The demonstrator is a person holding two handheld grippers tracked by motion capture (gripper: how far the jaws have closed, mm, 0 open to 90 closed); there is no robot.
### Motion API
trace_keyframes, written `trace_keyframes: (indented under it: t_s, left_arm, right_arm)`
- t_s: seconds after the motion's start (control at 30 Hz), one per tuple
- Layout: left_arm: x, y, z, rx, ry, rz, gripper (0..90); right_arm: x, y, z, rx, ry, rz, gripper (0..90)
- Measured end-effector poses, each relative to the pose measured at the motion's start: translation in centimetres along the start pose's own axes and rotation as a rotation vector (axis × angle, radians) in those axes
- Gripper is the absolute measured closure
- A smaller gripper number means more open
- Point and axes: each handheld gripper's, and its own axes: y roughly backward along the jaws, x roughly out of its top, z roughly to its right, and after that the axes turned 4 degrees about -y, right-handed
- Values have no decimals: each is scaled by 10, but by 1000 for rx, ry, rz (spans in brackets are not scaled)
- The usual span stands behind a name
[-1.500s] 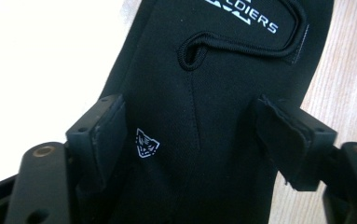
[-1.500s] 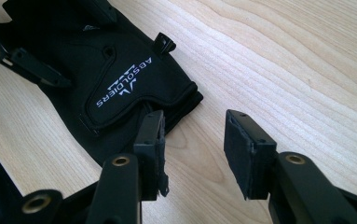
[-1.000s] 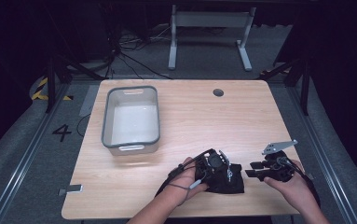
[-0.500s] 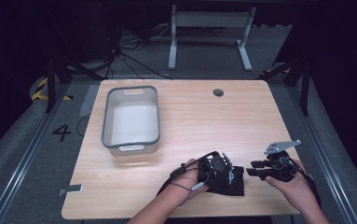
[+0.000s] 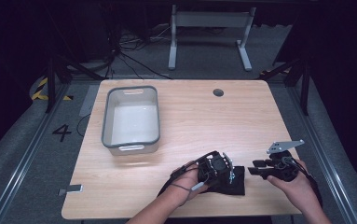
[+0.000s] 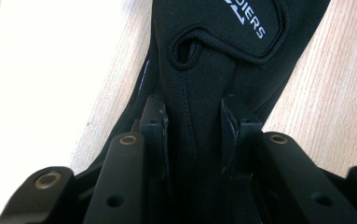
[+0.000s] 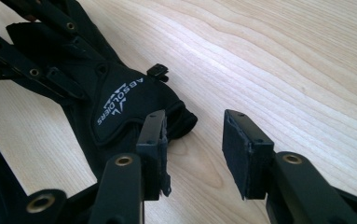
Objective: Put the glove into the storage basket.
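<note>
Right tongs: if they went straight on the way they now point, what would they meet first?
Probably the black glove, whose cuff end lies just ahead of the open right tongs; only bare table lies between the tips, so depth is uncertain.

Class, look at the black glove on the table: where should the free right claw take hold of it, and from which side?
Grip the glove by its cuff end, approaching level from the right. That edge lies flat and nearest the open right claw; the left claw pinches the other part.
</note>
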Motion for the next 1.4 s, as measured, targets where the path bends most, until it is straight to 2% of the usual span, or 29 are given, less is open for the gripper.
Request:
trace_keyframes:
  t_s: [0.1,0.3,0.33,0.5,0.63,0.9,1.07,1.17,1.3,1.33,1.37,1.4]
  left_arm:
    - [1,5,0,-24,7,13,674]
    - [1,18,1,-42,6,25,676]
    - [1,20,1,-43,16,27,676]
    - [-2,34,-3,-56,34,43,676]
    - [-5,46,-6,-71,32,46,675]
    - [-14,70,-14,-66,57,78,675]
    - [-18,77,-16,-59,66,84,675]
    - [-20,84,-17,-46,75,92,675]
    - [-25,92,-21,-19,109,110,675]
    - [-27,94,-22,-14,117,111,675]
    - [-29,95,-23,-10,121,108,675]
    - [-31,98,-24,-7,133,107,675]
  right_arm:
    - [-1,3,2,-3,-6,4,610]
    - [-2,2,3,-8,-11,5,610]
    - [-2,2,4,-8,-11,4,610]
    - [-3,1,4,-11,-11,1,607]
    - [-4,0,5,-13,-16,1,610]
    - [-9,-14,12,-24,-20,-16,624]
    - [-13,-26,15,-32,-17,-26,630]
    - [-13,-30,14,-30,-8,-32,634]
    - [-14,-35,11,-34,10,-21,631]
    - [-14,-38,10,-59,31,-24,624]
    - [-13,-45,6,-122,92,-55,634]
    - [-13,-45,6,-122,92,-55,634]
